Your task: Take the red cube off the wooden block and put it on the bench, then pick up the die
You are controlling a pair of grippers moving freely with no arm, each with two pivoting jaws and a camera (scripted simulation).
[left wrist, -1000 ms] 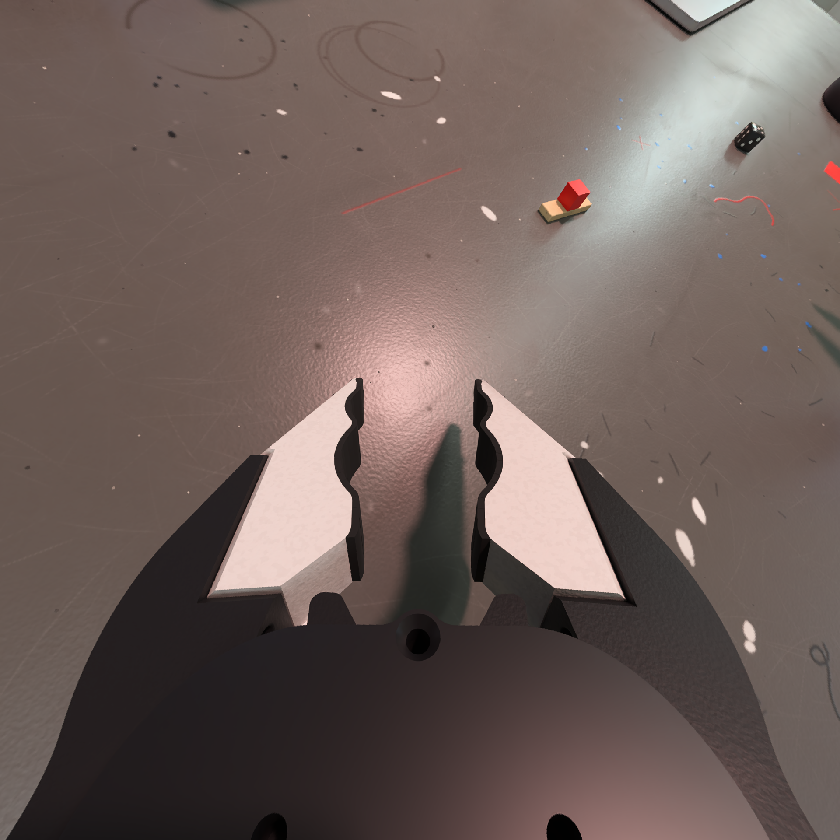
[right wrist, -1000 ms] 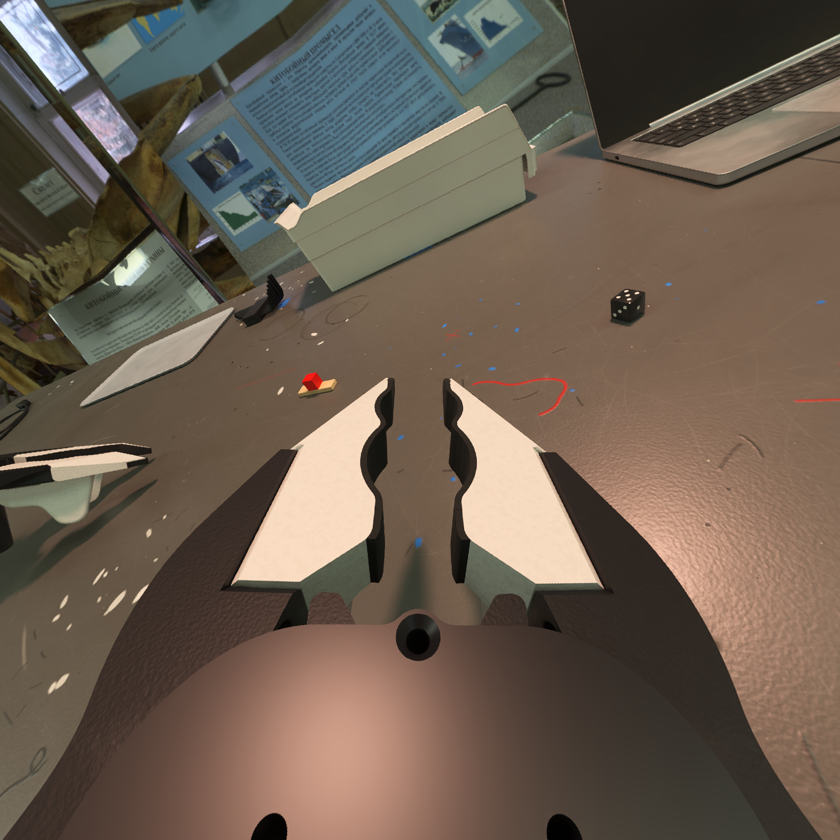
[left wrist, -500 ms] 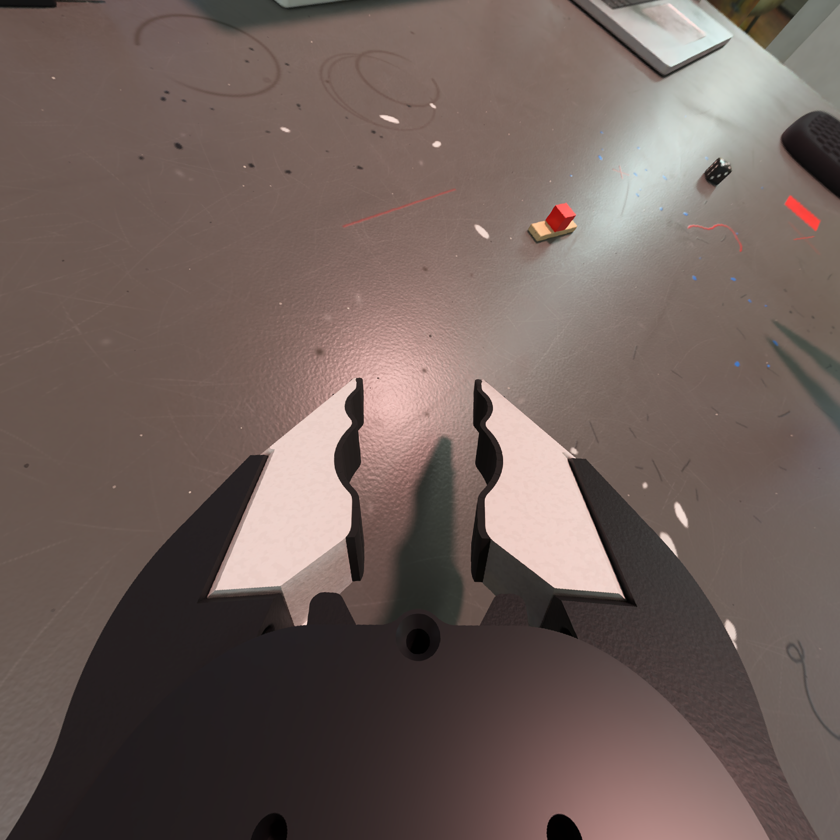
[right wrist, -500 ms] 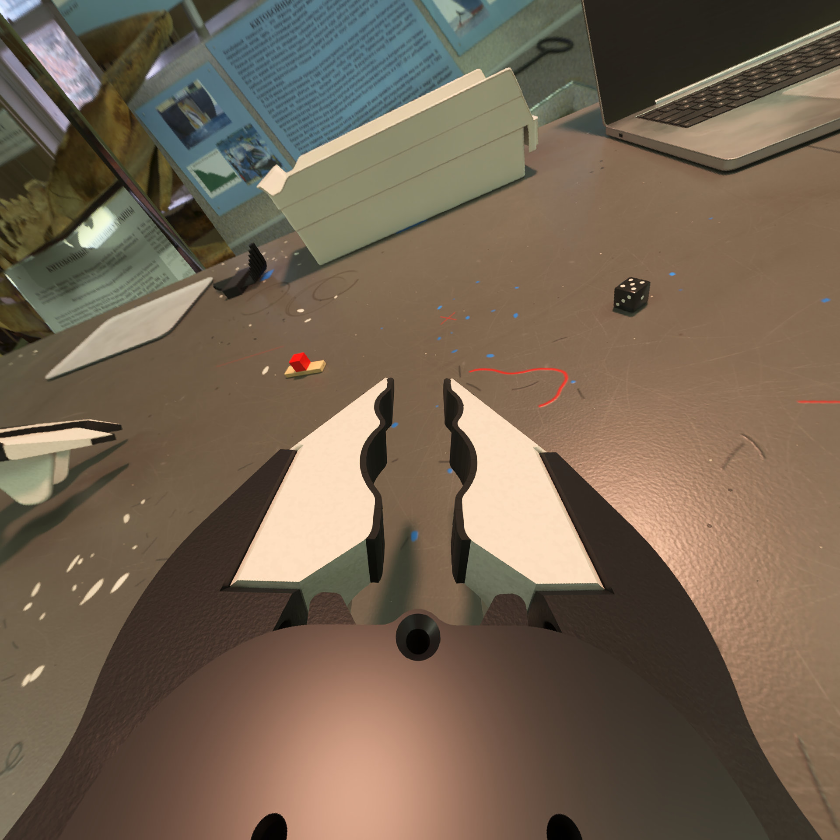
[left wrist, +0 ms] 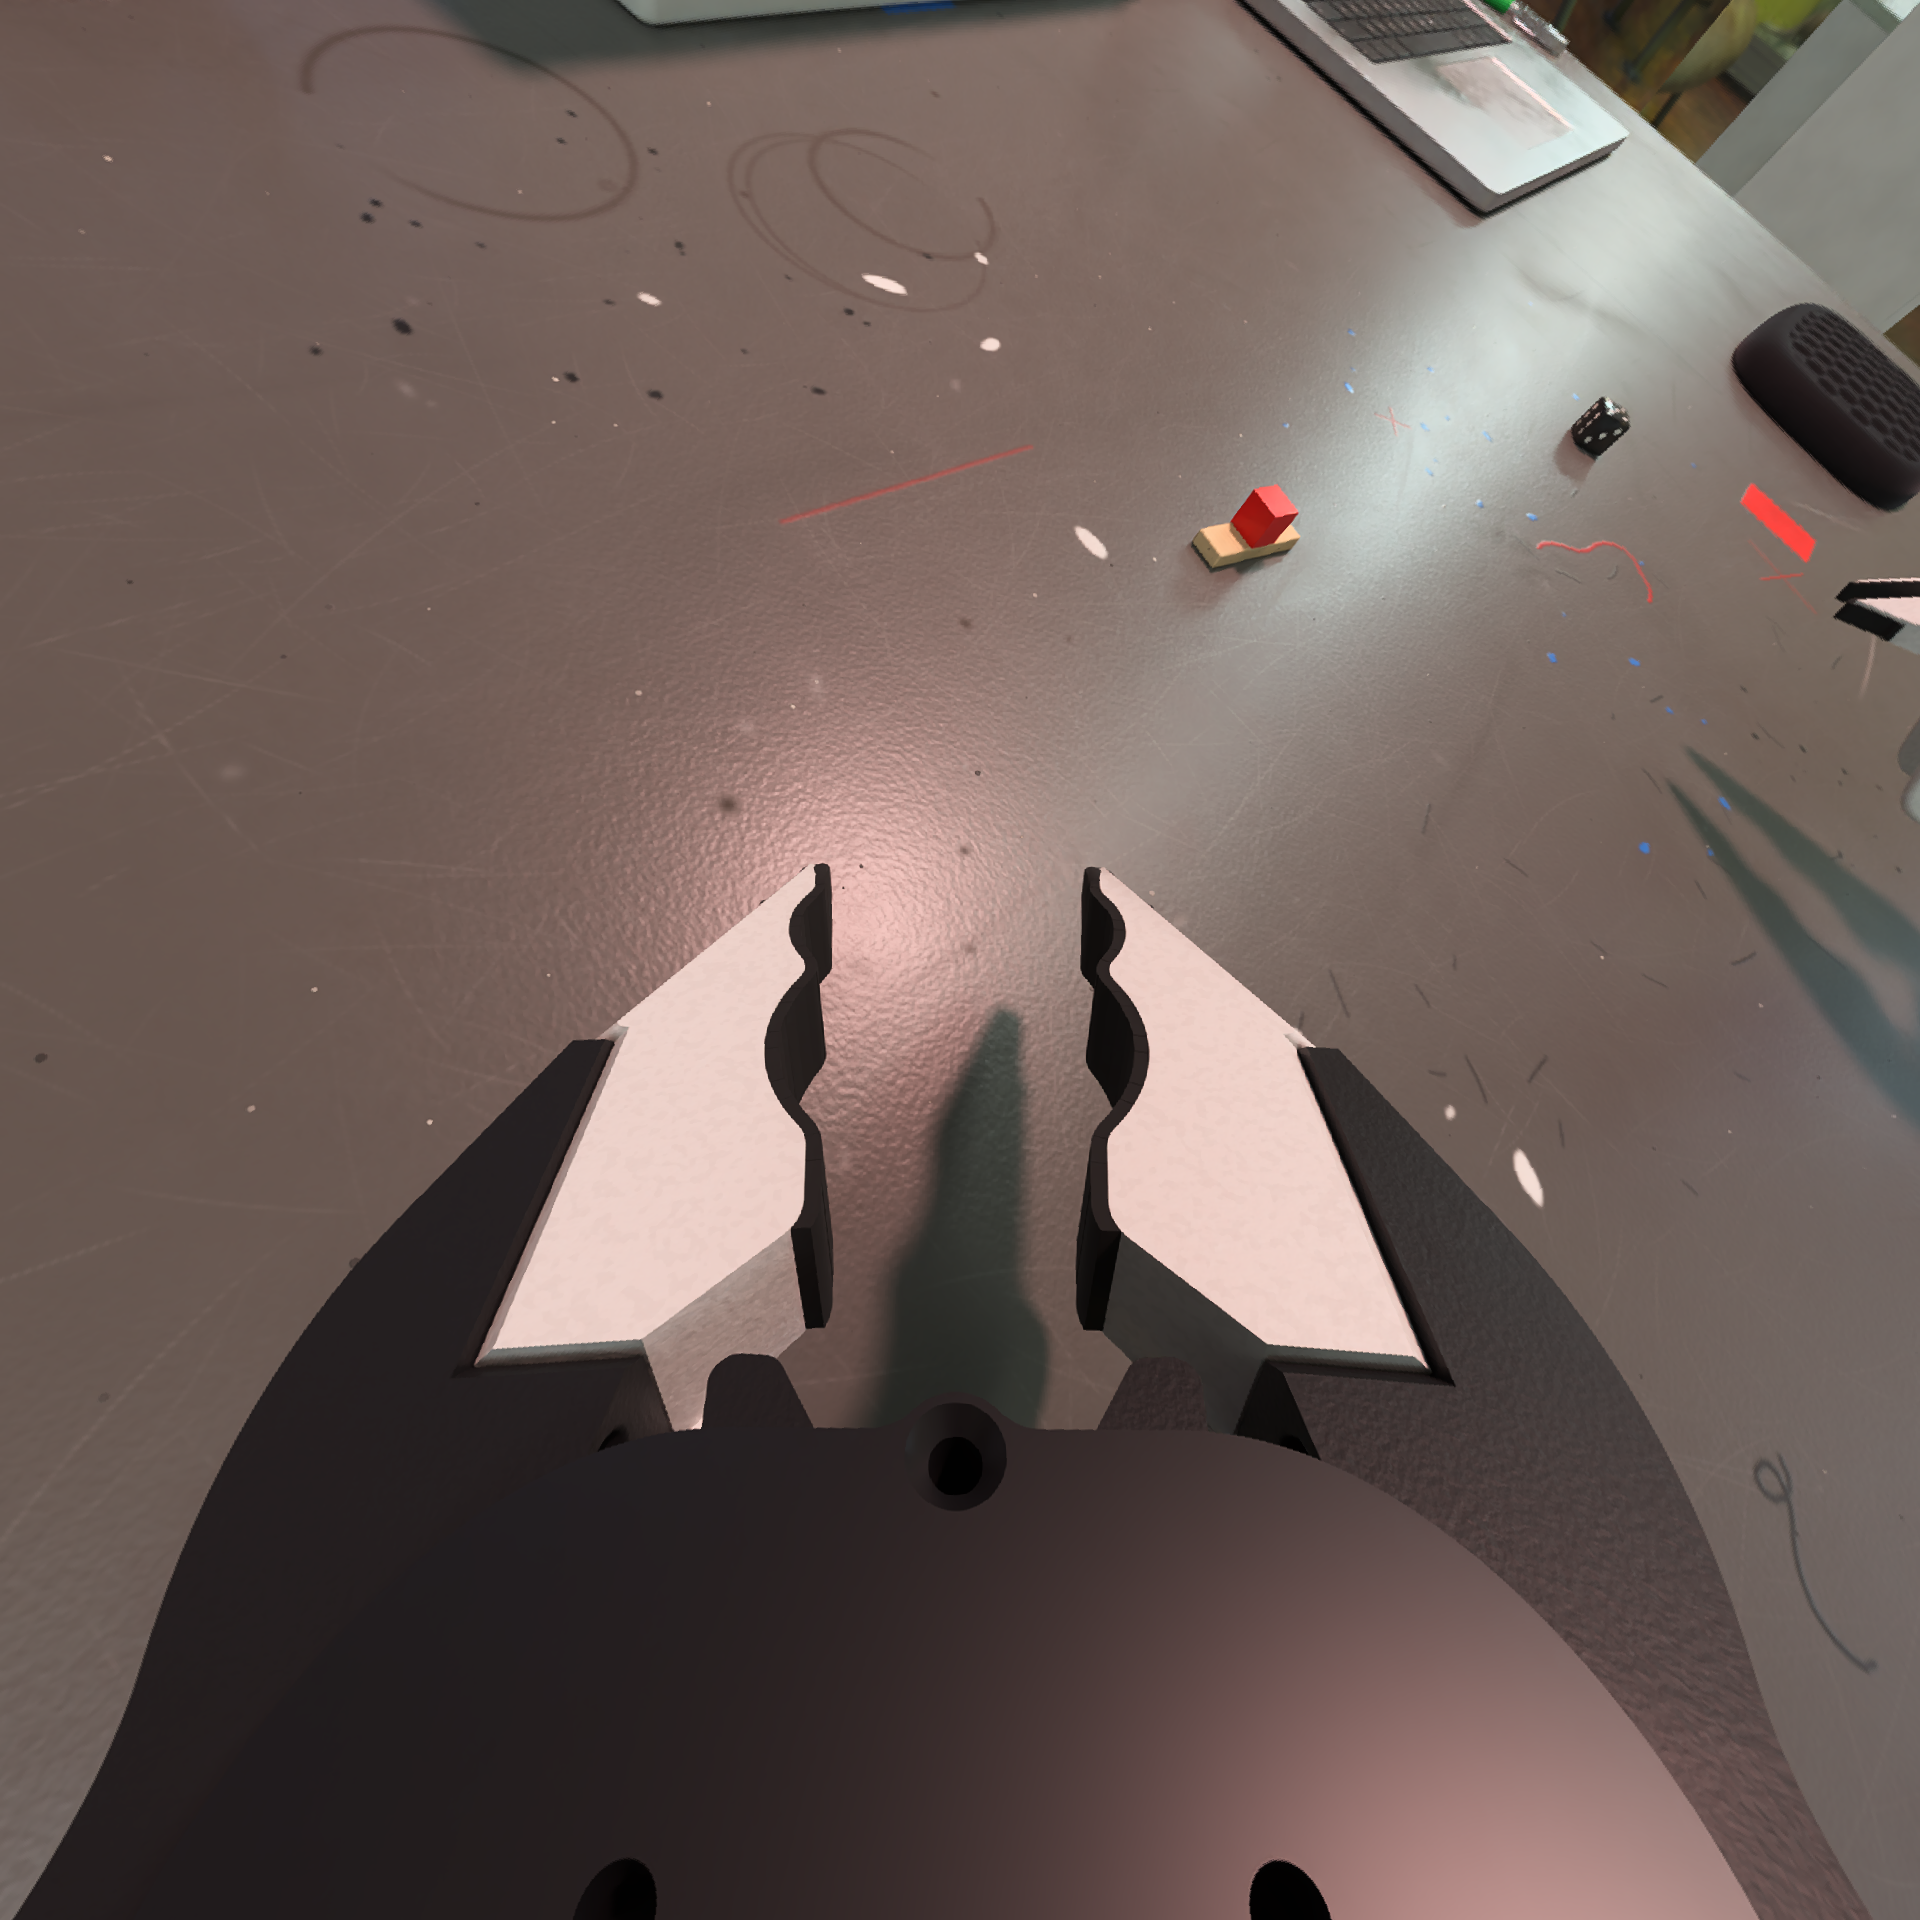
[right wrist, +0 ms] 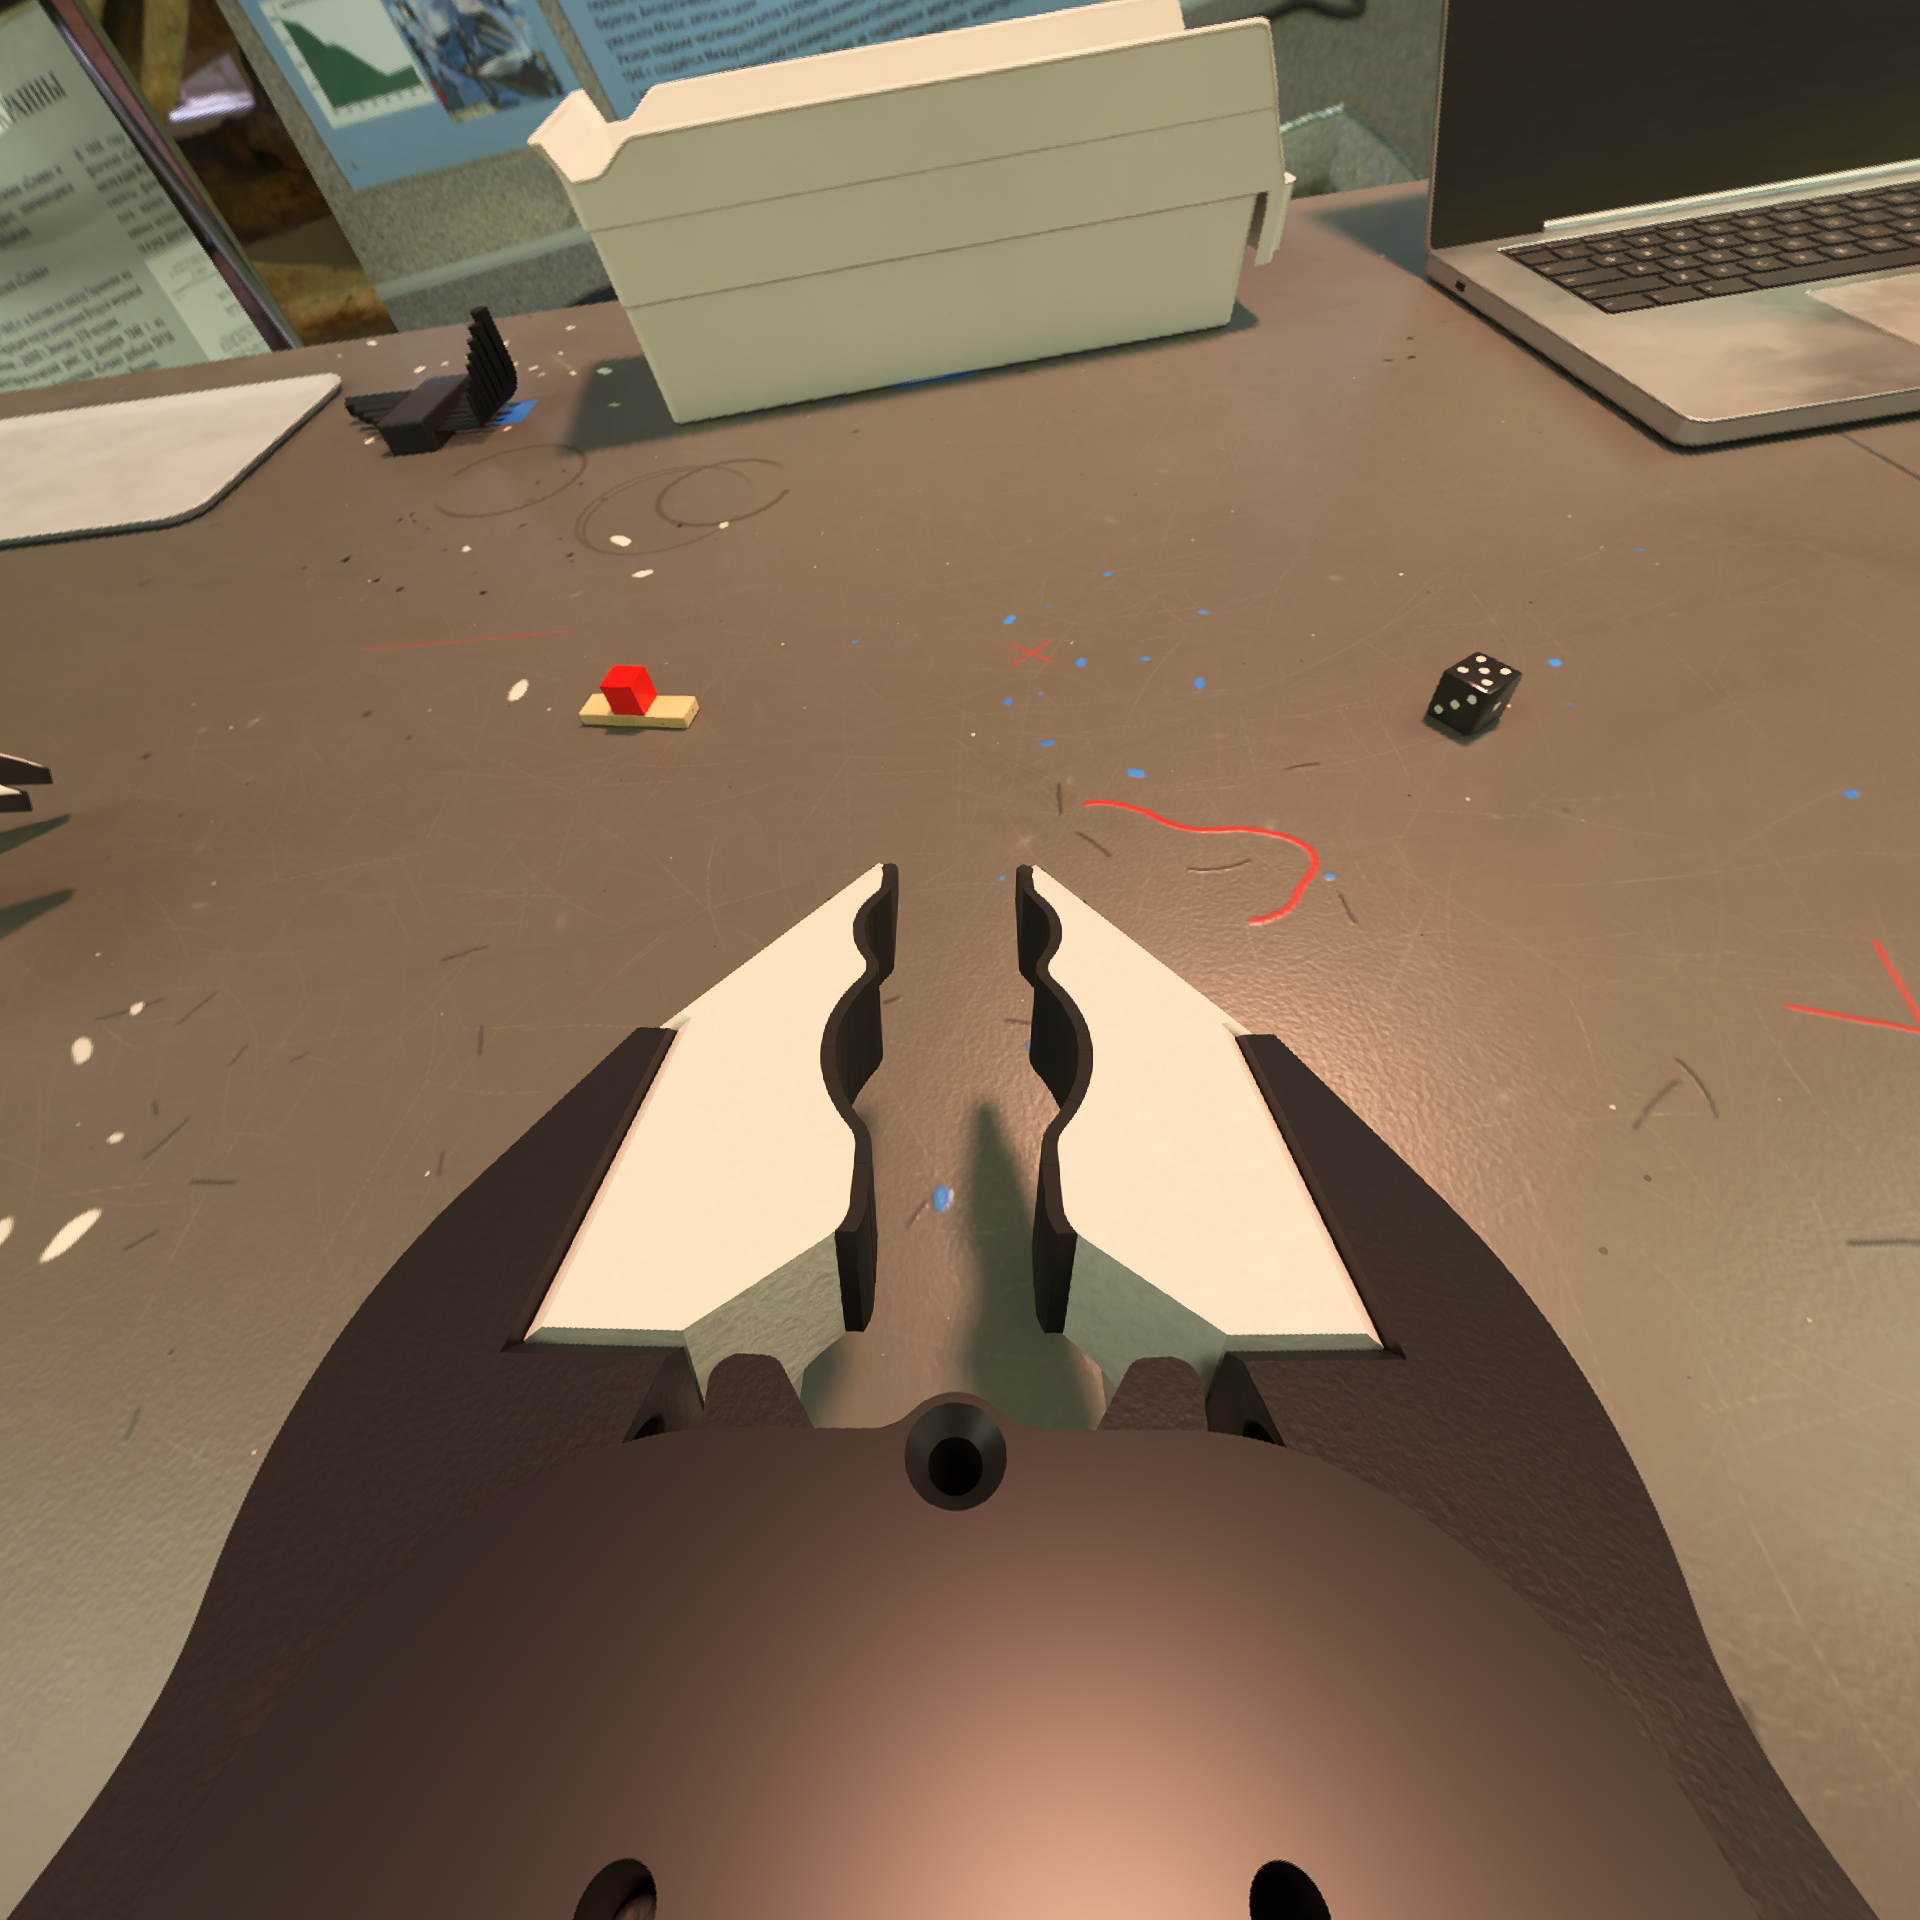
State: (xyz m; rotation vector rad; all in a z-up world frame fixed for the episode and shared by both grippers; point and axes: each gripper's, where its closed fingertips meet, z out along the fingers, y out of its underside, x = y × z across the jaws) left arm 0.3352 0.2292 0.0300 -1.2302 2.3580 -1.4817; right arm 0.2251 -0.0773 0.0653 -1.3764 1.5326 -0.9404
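Note:
A small red cube (left wrist: 1264, 514) sits on a flat wooden block (left wrist: 1216, 545) on the brown bench (left wrist: 520, 623), far ahead and right of my left gripper (left wrist: 956, 878), which is open and empty above the bench. A black die (left wrist: 1600, 426) lies farther right. In the right wrist view the cube (right wrist: 627, 688) on the block (right wrist: 665, 712) is ahead left and the die (right wrist: 1473, 694) ahead right. My right gripper (right wrist: 956, 873) is open with a narrow gap, empty. Its tips show at the left view's right edge (left wrist: 1881, 608).
A white bin (right wrist: 935, 239) and an open laptop (right wrist: 1714, 270) stand at the back. A black toothed rack (right wrist: 447, 395) and a white pad (right wrist: 135, 457) lie back left. A black mesh-topped object (left wrist: 1829, 405) sits right of the die. A strip of red tape (left wrist: 1777, 520) lies near it.
Both views have swung: the right view has levelled out and faces the bin squarely. The right gripper's tips have come into the left view. Cube, block and die have not moved.

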